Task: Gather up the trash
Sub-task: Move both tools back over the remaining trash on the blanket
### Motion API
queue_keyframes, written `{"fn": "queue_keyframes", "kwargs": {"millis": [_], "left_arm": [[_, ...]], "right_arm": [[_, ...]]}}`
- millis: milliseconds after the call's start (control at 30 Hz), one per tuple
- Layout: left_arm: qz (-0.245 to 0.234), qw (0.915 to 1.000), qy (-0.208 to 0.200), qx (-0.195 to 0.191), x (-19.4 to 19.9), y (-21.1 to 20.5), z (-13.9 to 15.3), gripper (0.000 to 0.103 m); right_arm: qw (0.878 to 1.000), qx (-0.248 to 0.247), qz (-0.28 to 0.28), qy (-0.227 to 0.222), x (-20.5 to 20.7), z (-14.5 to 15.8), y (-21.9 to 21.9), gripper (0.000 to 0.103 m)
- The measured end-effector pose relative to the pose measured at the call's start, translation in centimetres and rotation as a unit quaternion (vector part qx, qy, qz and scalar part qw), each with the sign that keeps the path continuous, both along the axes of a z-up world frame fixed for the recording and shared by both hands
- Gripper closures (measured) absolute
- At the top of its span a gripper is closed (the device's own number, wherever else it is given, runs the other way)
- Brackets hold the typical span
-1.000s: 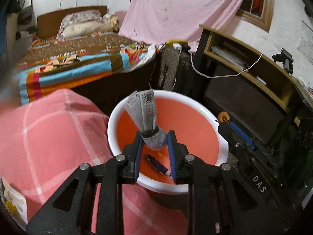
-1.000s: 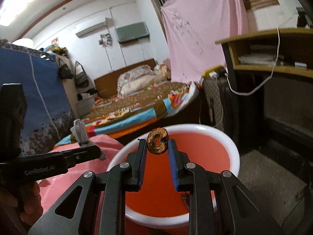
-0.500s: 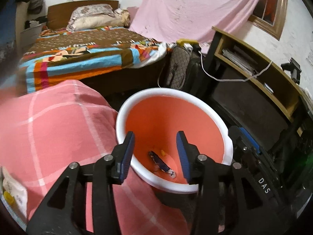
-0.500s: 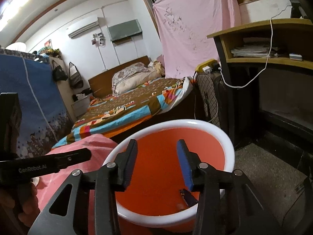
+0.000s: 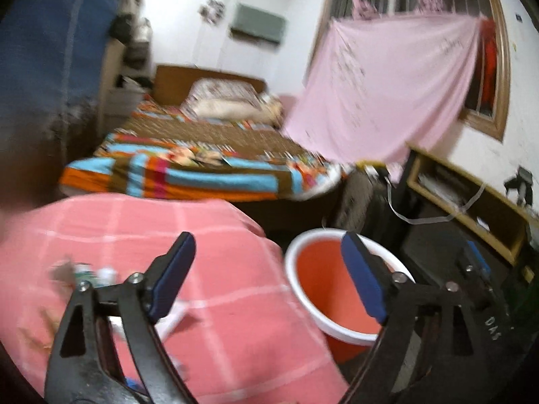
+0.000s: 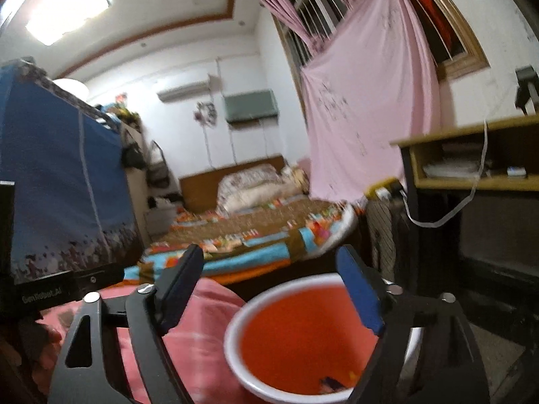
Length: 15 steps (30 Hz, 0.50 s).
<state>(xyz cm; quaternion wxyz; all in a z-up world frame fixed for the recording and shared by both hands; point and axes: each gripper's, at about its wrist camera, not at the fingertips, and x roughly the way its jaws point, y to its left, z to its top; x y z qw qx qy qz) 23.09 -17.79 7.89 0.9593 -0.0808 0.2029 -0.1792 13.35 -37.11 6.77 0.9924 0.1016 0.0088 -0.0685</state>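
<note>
An orange tub with a white rim (image 5: 323, 289) stands on the floor beside a table draped in pink checked cloth (image 5: 215, 262). It also shows in the right wrist view (image 6: 303, 336), with small scraps at its bottom (image 6: 331, 383). My left gripper (image 5: 267, 272) is wide open and empty, raised over the cloth's edge and the tub. My right gripper (image 6: 269, 282) is wide open and empty above the tub's near rim. Blurred bits of litter (image 5: 84, 274) lie on the cloth at the left.
A bed with a striped blanket (image 5: 202, 168) lies behind the table. A wooden shelf unit (image 5: 471, 202) with a white cable stands at the right, dark bags (image 5: 363, 202) beside it. A blue wardrobe (image 6: 57, 185) stands at the left. The left gripper's body (image 6: 40, 293) shows in the right wrist view.
Both grippers let go of their items over the tub, opened wide and lifted. The left view has swung left toward the cloth; the grey wad and brown ring are out of sight.
</note>
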Motion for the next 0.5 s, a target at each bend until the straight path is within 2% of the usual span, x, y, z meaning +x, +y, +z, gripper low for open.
{"fn": "queue_keyframes", "kwargs": {"millis": [67,100,200,500], "left_arm": [[0.024,0.9996,-0.017,-0.004,-1.0,2.1,0.3,0.014],[0.039,0.9987,-0.031,-0.009,-1.8,3.2,0.4,0.014],[0.068,0.996,-0.058,-0.006,-3.3,6.1,0.8,0.014],[0.129,0.9862,-0.1,0.026,-7.2,12.3,0.0,0.014]], "right_arm": [[1.0,-0.011,0.01,-0.006,-0.1,0.6,1.1,0.019],[1.0,-0.018,0.018,-0.008,-0.2,1.0,1.9,0.015],[0.999,-0.027,0.03,-0.015,-0.4,1.5,3.7,0.0],[0.996,-0.042,0.075,-0.037,-1.2,2.3,8.8,0.0]]}}
